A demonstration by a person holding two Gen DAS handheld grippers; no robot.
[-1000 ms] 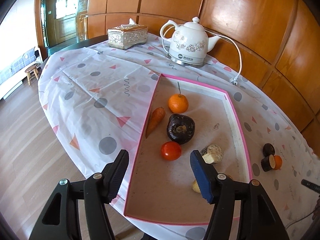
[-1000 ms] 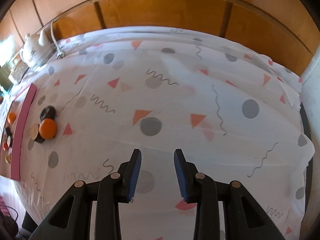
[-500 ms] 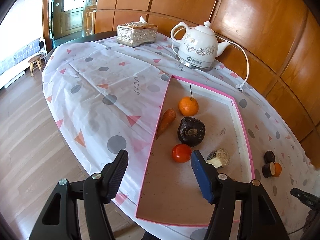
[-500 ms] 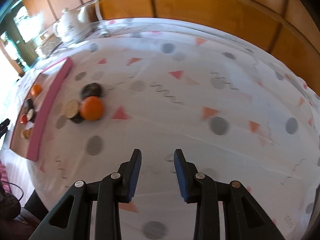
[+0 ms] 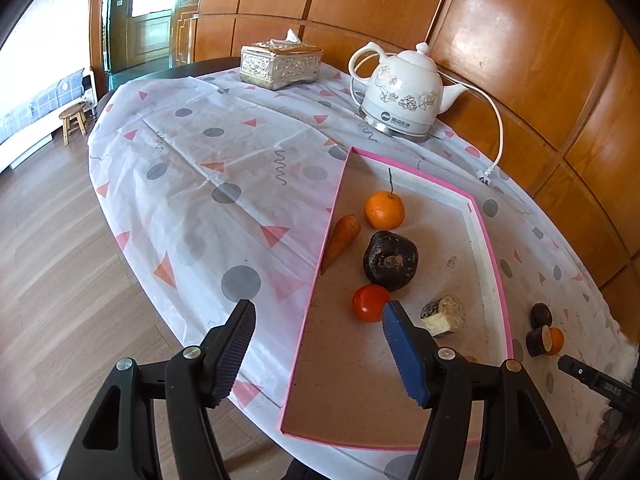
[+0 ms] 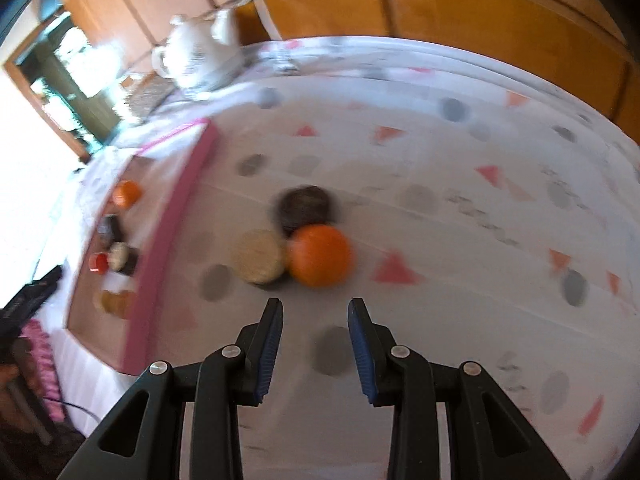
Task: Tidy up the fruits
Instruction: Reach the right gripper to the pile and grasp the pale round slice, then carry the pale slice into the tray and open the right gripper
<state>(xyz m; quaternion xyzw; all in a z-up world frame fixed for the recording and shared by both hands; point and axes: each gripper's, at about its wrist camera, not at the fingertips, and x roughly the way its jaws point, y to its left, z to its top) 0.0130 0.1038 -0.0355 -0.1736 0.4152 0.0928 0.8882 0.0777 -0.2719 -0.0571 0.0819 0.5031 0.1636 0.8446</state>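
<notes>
1. The left gripper (image 5: 316, 344) hangs over the near end of a shallow pink-edged tray (image 5: 490, 248); its fingers stand well apart with nothing between them
2. Just ahead of the left gripper's right fingertip, inside the tray, lies a red tomato (image 5: 370, 303), almost touching that blue pad in the left wrist view
3. Beyond the tomato sits a dark, round purple-black fruit (image 5: 390, 255), and further ahead an orange with a thin stem (image 5: 384, 211)
4. Left of the dark fruit a carrot (image 5: 340, 240) lies along the tray's left wall, its tip pointing back toward the fingers
5. To the right of the right fingertip a cut root piece with a pale end (image 5: 444, 315) rests on the tray floor; a small yellowish item shows behind that finger, too hidden to identify
6. Outside the tray, far right of the left fingers, two dark pieces and a loose orange (image 5: 556, 341) sit together on the patterned tablecloth (image 5: 208, 168)
7. The right gripper (image 6: 316, 344) is above the bare cloth, fingers a narrow gap apart and holding nothing
8. Directly ahead of the right fingertips, near but not between them, is the loose orange (image 6: 319, 255), touching a pale-faced cut slice (image 6: 260, 255) on its left and a dark round piece (image 6: 306, 208) behind; this view is blurred
9. Far ahead of the left fingers, past the tray, stand a white kettle (image 5: 404, 92) and a tissue box (image 5: 280, 64)
</notes>
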